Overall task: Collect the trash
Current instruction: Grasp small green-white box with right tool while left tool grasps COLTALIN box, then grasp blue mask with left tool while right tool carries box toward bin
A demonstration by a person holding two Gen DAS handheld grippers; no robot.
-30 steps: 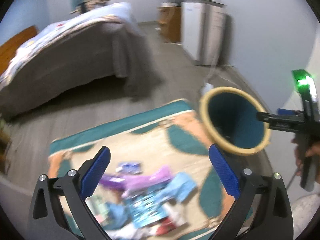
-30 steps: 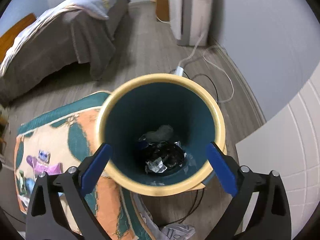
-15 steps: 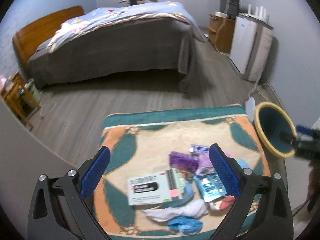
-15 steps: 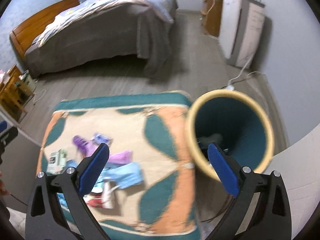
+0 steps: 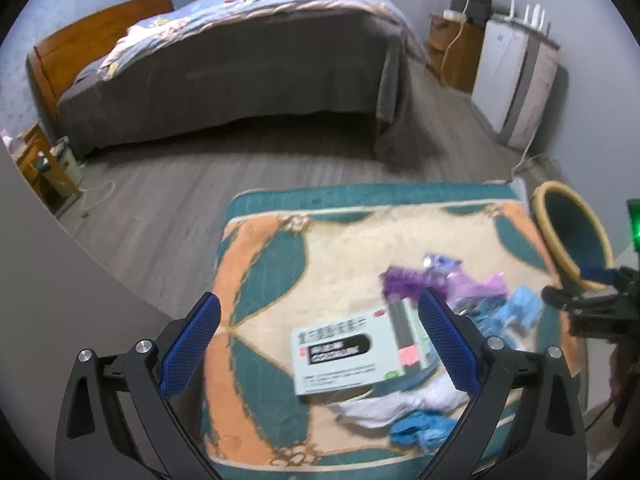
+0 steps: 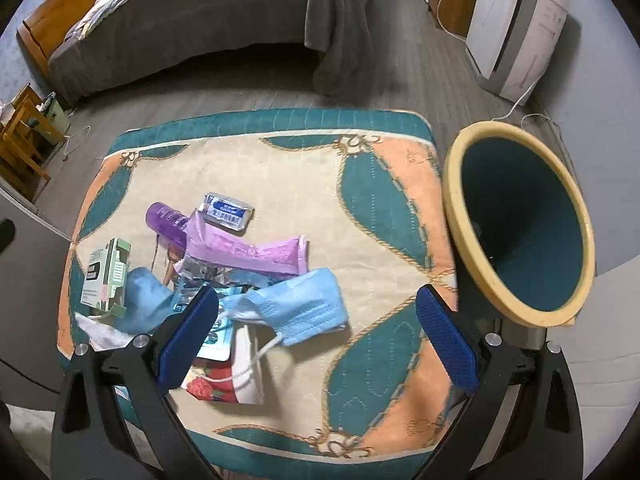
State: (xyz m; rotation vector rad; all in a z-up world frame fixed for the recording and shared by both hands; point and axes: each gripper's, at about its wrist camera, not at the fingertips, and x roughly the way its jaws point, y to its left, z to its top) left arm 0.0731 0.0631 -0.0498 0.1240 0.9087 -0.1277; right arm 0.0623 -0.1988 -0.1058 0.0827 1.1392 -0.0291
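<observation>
Both grippers hovered above the patterned quilted mat (image 6: 280, 168), nothing held. Left gripper (image 5: 320, 336) had its blue-padded fingers spread wide, empty, over the mat's left half with the pale green box (image 5: 360, 350) between and below the tips. Right gripper (image 6: 318, 326) was likewise spread wide, empty, over the blue face mask (image 6: 296, 300). Trash lay in a loose pile on the mat's left-centre: purple bottle (image 6: 166, 220), pink-purple wrapper (image 6: 248, 250) lying across it, small blue-white sachet (image 6: 228, 210) just above, green box (image 6: 106, 272) at the left edge, white tissue (image 5: 392, 402) and a crumpled blue glove (image 5: 420, 428) near the front edge, a red floral packet (image 6: 208, 384) partly hidden behind the right gripper's left finger. Teal bin with a yellow rim (image 6: 520, 220) stood just off the mat's right edge, mouth tilted toward the camera. Bed (image 5: 224, 60) and white cabinet (image 5: 516, 72) stood behind on the wood floor.
</observation>
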